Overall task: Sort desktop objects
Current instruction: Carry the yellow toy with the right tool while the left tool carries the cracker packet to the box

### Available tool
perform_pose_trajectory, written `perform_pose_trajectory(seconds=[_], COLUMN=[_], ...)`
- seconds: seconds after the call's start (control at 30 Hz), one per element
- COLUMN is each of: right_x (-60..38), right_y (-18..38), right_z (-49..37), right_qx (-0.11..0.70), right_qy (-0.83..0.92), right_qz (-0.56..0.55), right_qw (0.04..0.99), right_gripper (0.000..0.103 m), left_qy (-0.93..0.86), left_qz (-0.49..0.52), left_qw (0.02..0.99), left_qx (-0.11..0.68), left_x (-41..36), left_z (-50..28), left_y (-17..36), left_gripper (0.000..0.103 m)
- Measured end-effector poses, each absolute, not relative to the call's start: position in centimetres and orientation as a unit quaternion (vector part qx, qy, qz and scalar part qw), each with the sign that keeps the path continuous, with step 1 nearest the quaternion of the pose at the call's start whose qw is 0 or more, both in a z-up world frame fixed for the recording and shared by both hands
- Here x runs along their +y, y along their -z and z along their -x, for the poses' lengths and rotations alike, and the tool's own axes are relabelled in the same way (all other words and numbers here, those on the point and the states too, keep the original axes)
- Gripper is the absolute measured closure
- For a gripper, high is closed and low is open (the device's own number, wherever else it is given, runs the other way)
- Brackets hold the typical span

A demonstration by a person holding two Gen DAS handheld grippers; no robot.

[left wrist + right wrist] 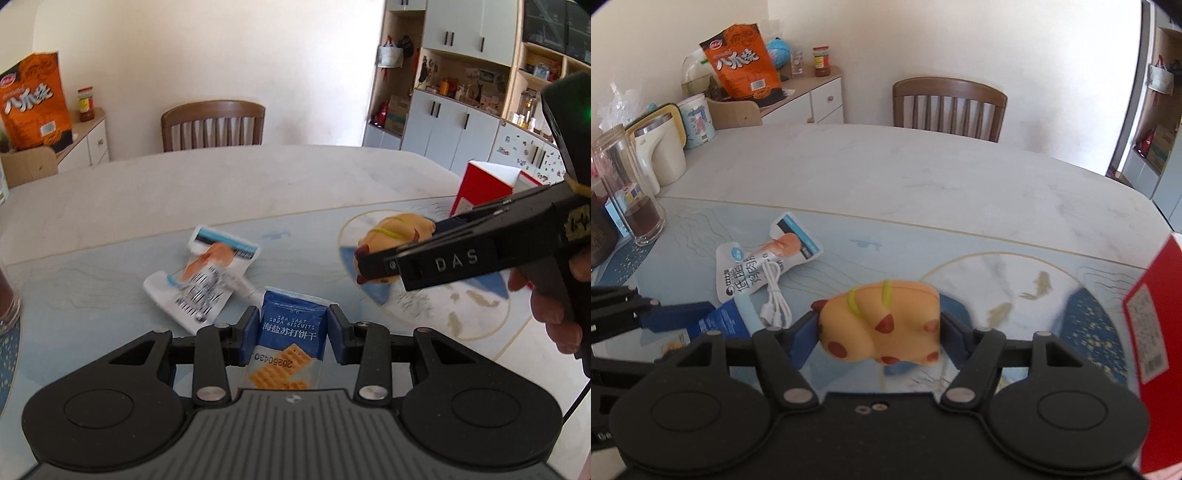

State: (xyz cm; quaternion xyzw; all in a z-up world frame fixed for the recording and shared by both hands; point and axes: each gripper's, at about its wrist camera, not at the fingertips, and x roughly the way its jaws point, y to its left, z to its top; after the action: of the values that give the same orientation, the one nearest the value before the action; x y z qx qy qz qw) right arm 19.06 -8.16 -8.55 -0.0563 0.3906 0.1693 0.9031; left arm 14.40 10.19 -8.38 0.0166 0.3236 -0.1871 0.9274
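My left gripper (291, 334) is shut on a blue soda biscuit packet (290, 343), held just above the patterned mat. That packet (718, 325) and the left gripper's fingers (677, 314) also show at the left of the right wrist view. My right gripper (881, 328) is shut on a yellow spotted squishy toy (882, 321), lifted off the mat. In the left wrist view this toy (395, 230) sits between the right gripper's black fingers (380, 264) at the right. A white snack pouch (205, 277) lies on the mat; the same pouch (764, 258) has a white cable (775, 299) on it.
A red box (1152, 317) stands close at the right; it is the red box (484, 188) in the left view. A glass jar (631, 195), a white mug (661, 151) and tins crowd the table's left edge. A wooden chair (947, 107) stands behind the table (923, 173). A hand (550, 295) holds the right gripper.
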Motion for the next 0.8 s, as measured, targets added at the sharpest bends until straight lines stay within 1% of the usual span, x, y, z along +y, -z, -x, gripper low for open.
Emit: perform_pose_trajectory(seconds=[0.8], right_x=[-19.2], right_y=[3.2], right_z=[-12.9], right_qx=[0.372], right_qy=[-0.122], right_qz=[0.014], right_qw=[0.92], right_gripper=[0.034], left_qy=[0.263], left_qz=[-0.038], left_qw=[0.915], left_qx=[0.304], left_x=[-0.6], left_z=[-12.7], left_y=[0.9], left_gripper=[0.065])
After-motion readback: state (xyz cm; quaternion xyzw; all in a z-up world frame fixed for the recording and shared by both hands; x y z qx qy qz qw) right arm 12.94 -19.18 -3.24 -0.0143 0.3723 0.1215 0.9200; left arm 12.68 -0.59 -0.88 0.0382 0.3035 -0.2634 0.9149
